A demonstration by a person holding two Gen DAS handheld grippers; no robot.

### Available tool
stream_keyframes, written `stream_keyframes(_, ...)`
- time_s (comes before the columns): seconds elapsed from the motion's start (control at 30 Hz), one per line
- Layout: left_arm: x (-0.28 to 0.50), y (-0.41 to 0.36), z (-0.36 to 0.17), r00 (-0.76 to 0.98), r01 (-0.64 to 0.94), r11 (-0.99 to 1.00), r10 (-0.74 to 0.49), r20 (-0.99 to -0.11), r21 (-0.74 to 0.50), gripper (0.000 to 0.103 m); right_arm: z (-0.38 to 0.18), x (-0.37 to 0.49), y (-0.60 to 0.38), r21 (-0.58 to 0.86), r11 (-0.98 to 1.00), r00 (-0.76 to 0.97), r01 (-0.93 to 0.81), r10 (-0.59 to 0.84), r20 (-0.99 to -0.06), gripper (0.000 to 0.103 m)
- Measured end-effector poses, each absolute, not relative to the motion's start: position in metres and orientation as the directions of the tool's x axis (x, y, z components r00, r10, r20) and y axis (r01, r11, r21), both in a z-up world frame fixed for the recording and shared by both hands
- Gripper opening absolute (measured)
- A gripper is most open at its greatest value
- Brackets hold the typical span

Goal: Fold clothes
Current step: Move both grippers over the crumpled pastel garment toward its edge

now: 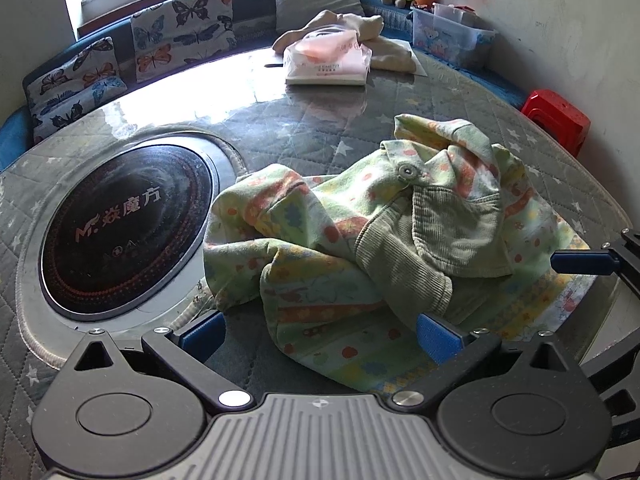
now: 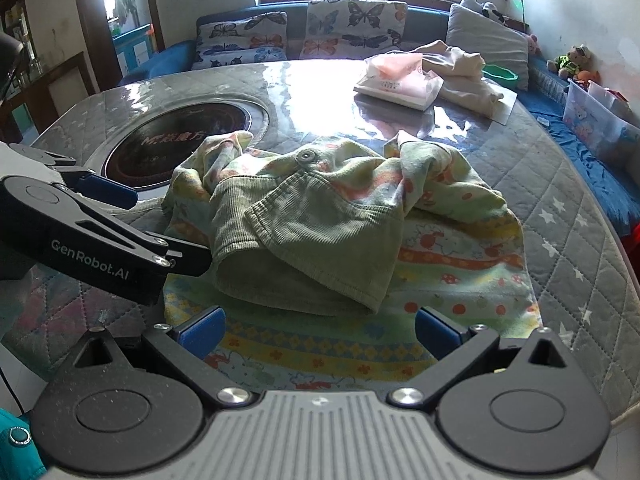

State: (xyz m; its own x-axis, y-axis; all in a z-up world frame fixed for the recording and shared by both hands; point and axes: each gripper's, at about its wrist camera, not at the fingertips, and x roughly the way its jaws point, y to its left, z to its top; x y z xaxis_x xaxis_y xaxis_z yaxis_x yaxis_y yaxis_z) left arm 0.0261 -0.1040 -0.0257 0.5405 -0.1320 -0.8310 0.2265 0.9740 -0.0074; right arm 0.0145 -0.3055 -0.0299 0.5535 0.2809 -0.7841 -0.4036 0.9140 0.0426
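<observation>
A crumpled green garment (image 1: 320, 292) with orange and yellow print, a corduroy part and a metal snap lies on the table, spread flat at its near edge (image 2: 320, 360). My left gripper (image 1: 320, 336) is open, its blue pads on either side of the garment's near left part. My right gripper (image 2: 320, 330) is also open, low over the near hem. In the right wrist view the left gripper's lower finger (image 2: 180, 258) touches the corduroy edge. One right finger (image 1: 580, 262) shows at the garment's right side.
The round table (image 1: 300, 128) has a quilted star cover under glass, with a black cooktop (image 1: 124, 232) set into its left. A tissue pack (image 1: 328, 66) and beige cloth (image 1: 384, 46) lie at the far side. Beyond are butterfly cushions (image 2: 352, 28), a red stool (image 1: 556, 116) and a plastic box (image 1: 452, 36).
</observation>
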Motion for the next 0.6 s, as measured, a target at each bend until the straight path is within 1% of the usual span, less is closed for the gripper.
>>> stream_keyframes(0.13, 0.031, -0.103, -0.027, 0.532, 0.225, 0.974, -0.132, -0.836, -0.011, 0.103, -0.032, 0.021, -0.305, 0.038, 0.912, 0.548, -0.407, 0.278, -0.789, 0.102)
stream_keyframes(0.23, 0.035, -0.103, -0.028, 0.527, 0.223, 0.975, -0.132, -0.84, -0.014, 0.103, -0.033, 0.025, -0.305, 0.044, 0.91, 0.541, -0.412, 0.283, -0.792, 0.1)
stream_keyframes(0.6, 0.046, -0.107, -0.032, 0.498, 0.228, 0.974, -0.123, -0.858, -0.007, 0.103, -0.039, 0.034, -0.307, 0.062, 0.906, 0.513, -0.418, 0.292, -0.807, 0.1)
